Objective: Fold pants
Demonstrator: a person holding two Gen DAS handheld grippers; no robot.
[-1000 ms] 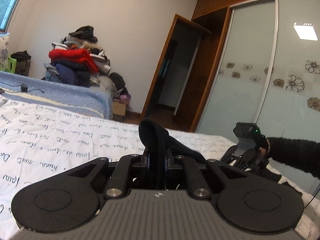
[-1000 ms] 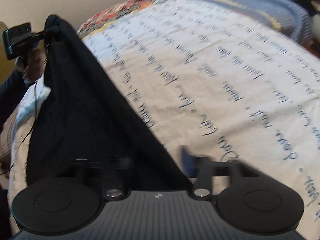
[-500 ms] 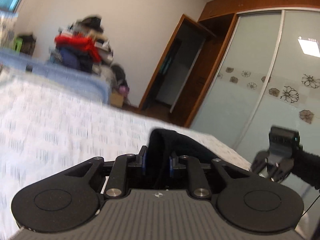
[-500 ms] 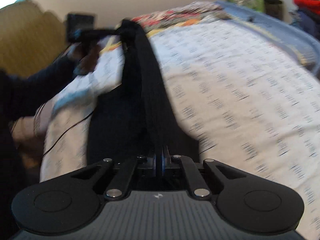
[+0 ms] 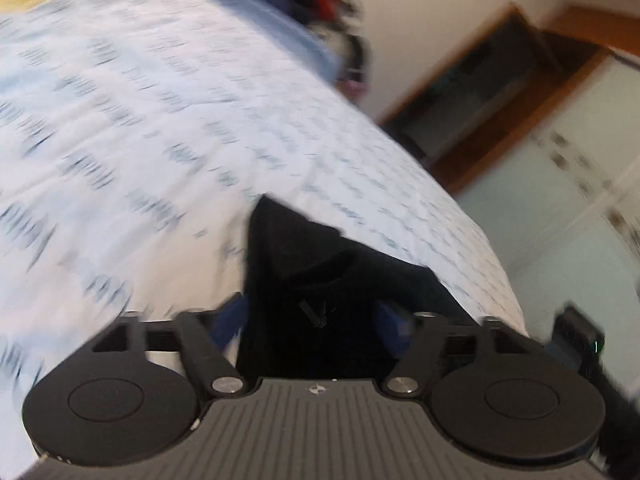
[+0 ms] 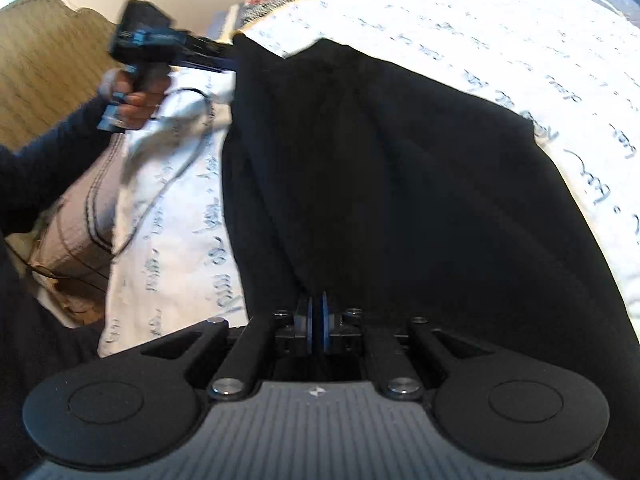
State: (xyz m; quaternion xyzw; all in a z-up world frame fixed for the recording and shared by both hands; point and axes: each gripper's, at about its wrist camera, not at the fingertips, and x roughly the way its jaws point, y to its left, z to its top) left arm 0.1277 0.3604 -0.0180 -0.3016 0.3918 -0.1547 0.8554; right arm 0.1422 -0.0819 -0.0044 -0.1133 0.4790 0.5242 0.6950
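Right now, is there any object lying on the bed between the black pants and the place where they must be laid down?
Nothing visible: the black pants already spread onto the printed sheet, which shows bare beside them.

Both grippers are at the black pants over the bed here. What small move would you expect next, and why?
Probably release with the right gripper and draw it back. It is shut on the black pants, which spread across the bedsheet, while the left gripper has opened around its end.
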